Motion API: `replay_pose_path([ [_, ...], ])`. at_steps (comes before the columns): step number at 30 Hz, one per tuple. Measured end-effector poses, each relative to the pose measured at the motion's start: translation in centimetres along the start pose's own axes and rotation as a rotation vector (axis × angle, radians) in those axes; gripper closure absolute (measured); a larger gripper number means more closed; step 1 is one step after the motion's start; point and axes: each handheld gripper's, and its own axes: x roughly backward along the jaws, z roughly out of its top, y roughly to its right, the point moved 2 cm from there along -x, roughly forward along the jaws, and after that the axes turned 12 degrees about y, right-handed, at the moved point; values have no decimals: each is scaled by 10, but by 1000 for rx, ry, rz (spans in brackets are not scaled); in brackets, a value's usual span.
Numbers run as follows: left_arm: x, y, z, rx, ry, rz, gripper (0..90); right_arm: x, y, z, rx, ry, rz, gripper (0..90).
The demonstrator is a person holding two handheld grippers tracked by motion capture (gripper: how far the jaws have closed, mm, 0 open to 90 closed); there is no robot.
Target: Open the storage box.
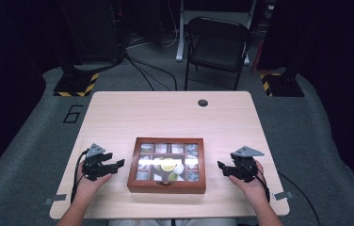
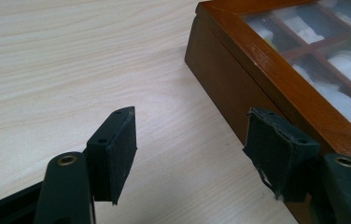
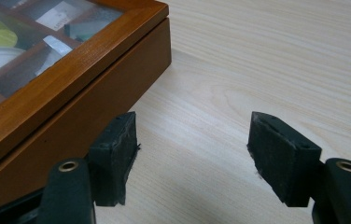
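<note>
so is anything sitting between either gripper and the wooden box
Nothing visible. Only bare table lies between the left gripper and the wooden box, and likewise for the right gripper; both have open, empty jaws.

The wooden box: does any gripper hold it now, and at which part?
Nothing is held. The left gripper and right gripper stand open beside the wooden box.

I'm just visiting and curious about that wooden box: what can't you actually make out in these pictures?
- High view: what lies in the wooden box's compartments is too small, and glare whitens part of the glass lid.
- Left gripper view: the box runs off the right edge, and its contents are blurred.
- Right gripper view: the box is cut off at the left edge.
</note>
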Motion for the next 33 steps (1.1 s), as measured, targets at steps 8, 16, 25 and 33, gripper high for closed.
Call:
replay_pose_path([
  [8,10,3,3,15,25,-2,334,14,-10,4,-7,-1,22,325],
  [16,17,13,3,4,34,-12,334,28,-22,5,-25,32,43,326],
  [25,27,27,3,-22,43,-36,333,33,-27,7,-22,47,54,326],
  [33,38,40,1,-39,49,-59,329,43,-43,4,-11,57,95,326],
])
